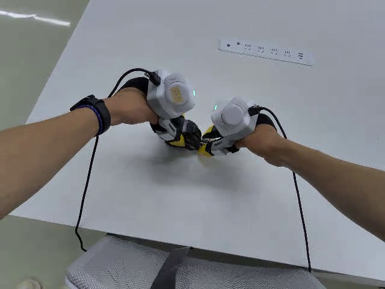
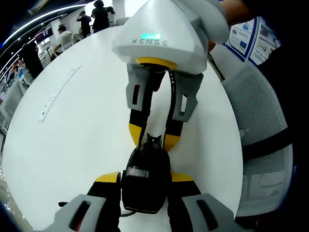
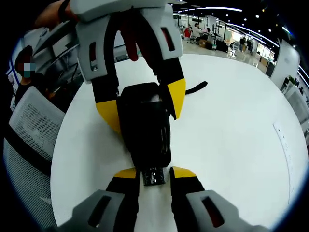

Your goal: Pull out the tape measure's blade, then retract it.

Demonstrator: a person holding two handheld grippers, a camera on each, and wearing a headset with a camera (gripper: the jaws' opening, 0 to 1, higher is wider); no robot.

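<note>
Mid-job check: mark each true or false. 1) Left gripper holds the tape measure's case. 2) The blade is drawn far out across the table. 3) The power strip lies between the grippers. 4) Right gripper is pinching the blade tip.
1) True: the left gripper is clamped around the tape measure.
2) False: the blade tip sits right at the case, hardly drawn out.
3) False: the power strip lies apart, at the far side of the table.
4) True: the right gripper is shut on the blade tip.

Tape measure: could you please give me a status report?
Left gripper shut on tape measure. Right gripper shut on blade tip; blade barely out. Power strip well aside.
</note>
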